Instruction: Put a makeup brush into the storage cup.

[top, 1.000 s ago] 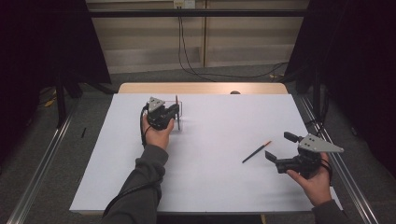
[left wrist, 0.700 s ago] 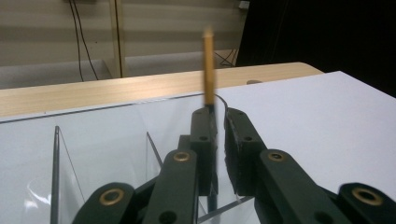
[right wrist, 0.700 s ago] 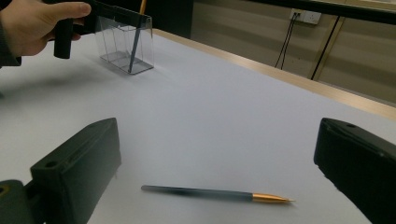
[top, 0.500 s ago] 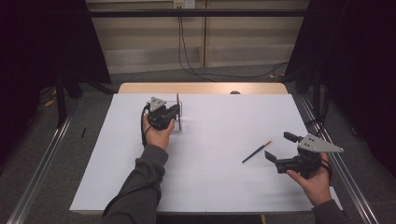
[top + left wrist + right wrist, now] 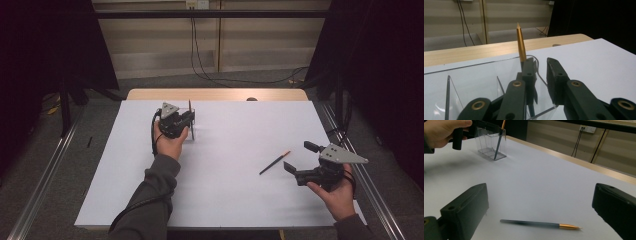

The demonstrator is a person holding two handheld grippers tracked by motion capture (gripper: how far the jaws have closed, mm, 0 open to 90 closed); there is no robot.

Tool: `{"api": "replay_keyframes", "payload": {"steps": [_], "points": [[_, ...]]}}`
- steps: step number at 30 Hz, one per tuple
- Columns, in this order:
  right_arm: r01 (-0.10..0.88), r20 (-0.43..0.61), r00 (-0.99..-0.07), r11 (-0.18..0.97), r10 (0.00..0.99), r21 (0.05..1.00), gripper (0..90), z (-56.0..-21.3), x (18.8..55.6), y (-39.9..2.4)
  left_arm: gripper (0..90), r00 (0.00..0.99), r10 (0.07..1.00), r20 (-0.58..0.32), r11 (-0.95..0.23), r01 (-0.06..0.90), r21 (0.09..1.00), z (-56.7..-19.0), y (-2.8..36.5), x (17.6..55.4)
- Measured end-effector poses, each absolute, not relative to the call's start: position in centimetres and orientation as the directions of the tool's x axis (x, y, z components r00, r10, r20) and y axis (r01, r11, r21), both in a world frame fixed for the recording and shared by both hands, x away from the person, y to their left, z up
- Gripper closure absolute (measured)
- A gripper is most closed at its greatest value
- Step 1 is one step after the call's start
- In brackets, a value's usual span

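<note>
A clear acrylic holder (image 5: 474, 82) stands on the white table, at back left in the high view. A dark pen with a gold tip (image 5: 521, 42) stands tilted in it. My left gripper (image 5: 540, 65) is at the holder's rim; its jaws have just been opening and stand slightly apart. The pen rises just behind the left jaw, free of the pads, and the gap is empty. A second dark pen (image 5: 274, 162) lies flat at the right. My right gripper (image 5: 300, 157) rests behind it, open wide, the pen (image 5: 534, 223) ahead between the jaws.
The white sheet (image 5: 230, 200) covers most of the wooden table (image 5: 215, 94), whose far edge shows bare. Metal rails (image 5: 45, 175) run along both sides. Cables (image 5: 200, 55) hang on the wall behind. The holder (image 5: 490, 143) and left hand (image 5: 444, 130) sit far across from the right gripper.
</note>
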State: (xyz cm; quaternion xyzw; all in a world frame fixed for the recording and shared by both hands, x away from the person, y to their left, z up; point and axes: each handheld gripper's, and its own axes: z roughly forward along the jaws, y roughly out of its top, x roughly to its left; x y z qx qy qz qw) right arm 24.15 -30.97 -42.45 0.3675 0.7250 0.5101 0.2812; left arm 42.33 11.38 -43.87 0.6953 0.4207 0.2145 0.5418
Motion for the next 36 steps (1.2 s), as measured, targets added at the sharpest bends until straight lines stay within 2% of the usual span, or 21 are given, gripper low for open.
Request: {"api": "replay_keyframes", "payload": {"steps": [11, 32, 36], "points": [[0.245, -0.038, -0.569, 0.213, 0.822, 0.946, 0.1, -42.5, 24.2, -30.9, 69.8, 0.559, 0.811, -0.173, -0.031, 0.336, 0.941, -43.2, 11.9, 42.1], [0.25, -0.036, -0.569, 0.214, 0.821, 0.944, 0.1, -42.5, 24.2, -30.9, 48.5, 0.602, 0.784, -0.151, -0.038, 0.29, 0.956, -42.2, 12.6, 41.5], [0.252, -0.035, -0.571, 0.216, 0.82, 0.943, 0.1, -42.6, 24.2, -30.9, 41.1, 0.61, 0.776, -0.159, -0.03, 0.287, 0.958, -42.1, 12.7, 41.4]]}}
